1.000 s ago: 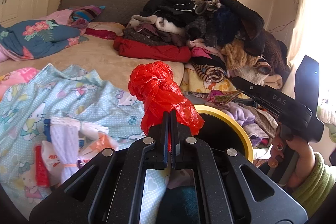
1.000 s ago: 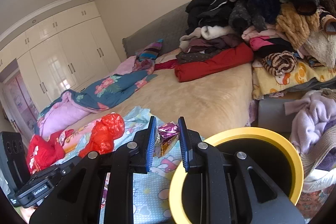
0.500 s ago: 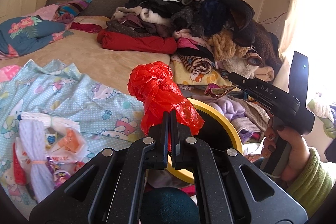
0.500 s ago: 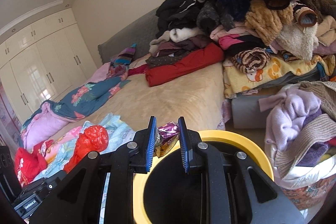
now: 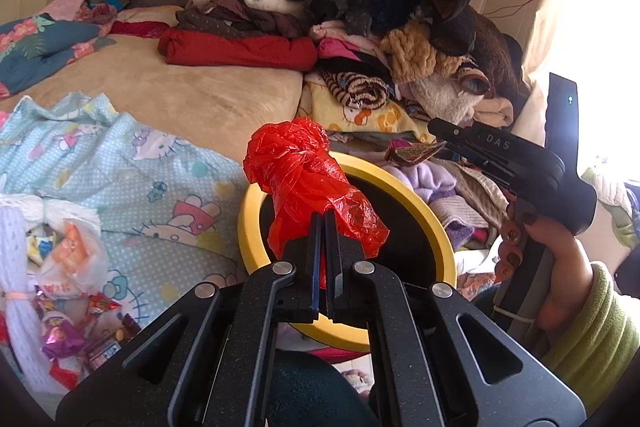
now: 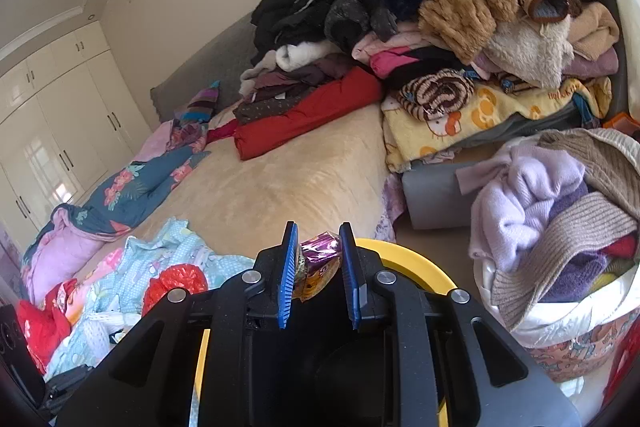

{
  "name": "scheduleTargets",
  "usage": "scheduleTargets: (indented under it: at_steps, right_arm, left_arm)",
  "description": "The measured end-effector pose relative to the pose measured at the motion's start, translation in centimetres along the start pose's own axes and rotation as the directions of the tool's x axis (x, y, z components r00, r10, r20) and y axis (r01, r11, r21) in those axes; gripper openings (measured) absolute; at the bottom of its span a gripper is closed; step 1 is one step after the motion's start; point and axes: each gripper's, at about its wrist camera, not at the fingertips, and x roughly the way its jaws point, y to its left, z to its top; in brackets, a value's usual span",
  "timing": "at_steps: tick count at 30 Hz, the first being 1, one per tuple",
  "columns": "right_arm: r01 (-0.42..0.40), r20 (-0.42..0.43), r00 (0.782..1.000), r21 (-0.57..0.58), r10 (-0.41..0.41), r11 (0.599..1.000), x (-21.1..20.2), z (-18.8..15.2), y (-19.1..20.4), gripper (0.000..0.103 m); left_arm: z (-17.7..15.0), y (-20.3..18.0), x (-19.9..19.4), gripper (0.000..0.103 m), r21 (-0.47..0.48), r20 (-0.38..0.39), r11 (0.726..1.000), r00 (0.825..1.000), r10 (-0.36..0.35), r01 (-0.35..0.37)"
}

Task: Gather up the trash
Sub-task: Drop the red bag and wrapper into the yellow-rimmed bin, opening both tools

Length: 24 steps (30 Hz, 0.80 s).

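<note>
My left gripper (image 5: 325,227) is shut on a crumpled red plastic bag (image 5: 308,183) and holds it over the near rim of a yellow-rimmed black bin (image 5: 440,227). My right gripper (image 6: 318,255) is closed on a shiny purple and orange snack wrapper (image 6: 318,263), which touches the left pad with a gap at the right pad. It hovers above the bin's yellow rim (image 6: 416,265). The right gripper also shows in the left wrist view (image 5: 436,143), with the wrapper (image 5: 412,151) over the bin's far rim. The red bag shows in the right wrist view (image 6: 176,283).
More trash (image 5: 60,287) lies on a light blue patterned blanket (image 5: 132,167) on the bed: a white net bag, clear bag and wrappers. A tall heap of clothes (image 5: 360,27) lies behind the bin. A basket of knitwear (image 6: 560,227) stands right of it.
Both grippers moved over the bin with their loads. The right gripper's jaws have widened and the wrapper now hangs looser between them. The left stays clamped on the red bag.
</note>
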Motion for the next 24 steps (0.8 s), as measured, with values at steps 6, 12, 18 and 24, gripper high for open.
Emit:
scheduleTargets:
  at_steps: [6,12,18,24]
  right_arm:
    - [0.025,-0.049,0.999,0.025,-0.024,0.999,1.2,-0.4,-1.2,0.020]
    - [0.048,-0.115,0.992,0.036,-0.044,0.998,2.6,-1.2,-1.8,0.021]
    - [0.052,-0.179,0.983,0.044,-0.043,0.998,4.0,-1.9,-2.0,0.038]
    - [0.070,-0.169,0.984,0.061,-0.058,0.996,4.0,-2.2,-2.0,0.059]
  left_arm:
    - [-0.8,-0.1,1.7,0.000,0.004,-0.047,1.000,0.999,-0.015,0.015]
    - [-1.4,-0.4,3.1,0.000,0.005,-0.085,0.999,0.996,-0.032,0.032]
    - [-2.0,-0.1,4.1,0.000,-0.004,-0.105,0.999,0.993,-0.047,0.047]
    - [-2.1,0.8,2.6,0.078,-0.009,-0.029,1.000,1.000,0.010,-0.010]
